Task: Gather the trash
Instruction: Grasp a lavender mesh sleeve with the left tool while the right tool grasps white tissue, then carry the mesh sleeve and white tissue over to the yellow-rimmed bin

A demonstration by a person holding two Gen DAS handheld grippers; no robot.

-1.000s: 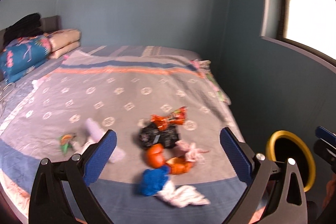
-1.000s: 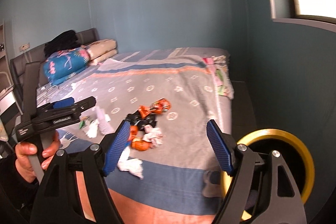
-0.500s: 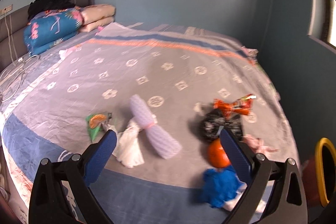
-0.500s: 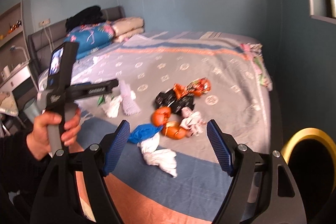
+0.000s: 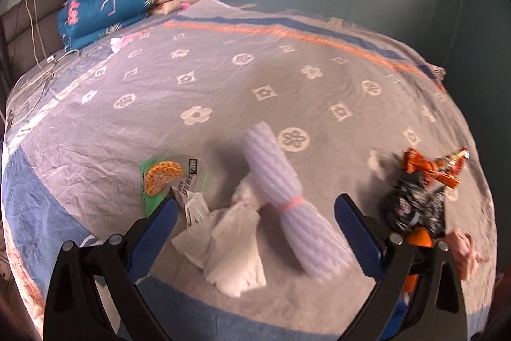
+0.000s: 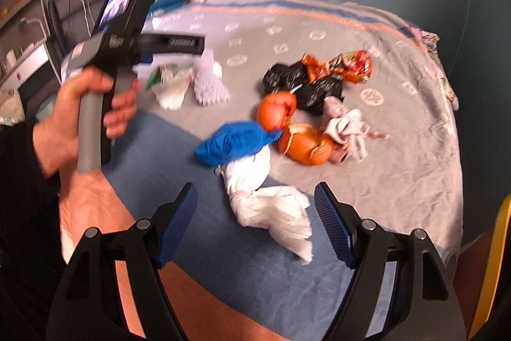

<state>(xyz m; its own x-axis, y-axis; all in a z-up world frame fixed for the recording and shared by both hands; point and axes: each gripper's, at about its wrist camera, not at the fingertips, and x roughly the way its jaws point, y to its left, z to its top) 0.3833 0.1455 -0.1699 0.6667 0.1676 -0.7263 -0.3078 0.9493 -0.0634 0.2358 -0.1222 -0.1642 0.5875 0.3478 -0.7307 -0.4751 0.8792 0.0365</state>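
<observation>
Hidden: my left gripper's right finger (image 5: 361,232) covers part of the orange peel (image 5: 421,237) | Cut off: yellow-rimmed round bin (image 6: 498,245) at frame edge | Blurred: my left hand (image 6: 83,114)

The left gripper (image 5: 255,223) is held above a bedspread (image 5: 223,85) with its jaws spread wide and nothing gripped between them. Between the blue pads, a pale ribbed foam roll (image 5: 287,207) tied with a pink band is seen lying on the bedspread. A crumpled white tissue (image 5: 230,251) is touched by the roll on its left. A green snack wrapper (image 5: 163,178) is located just beside the tissue. To the right, a black wrapper (image 5: 415,207) and an orange wrapper (image 5: 431,165) are found touching. Folded blankets (image 5: 105,9) are stacked at the far end.
</observation>
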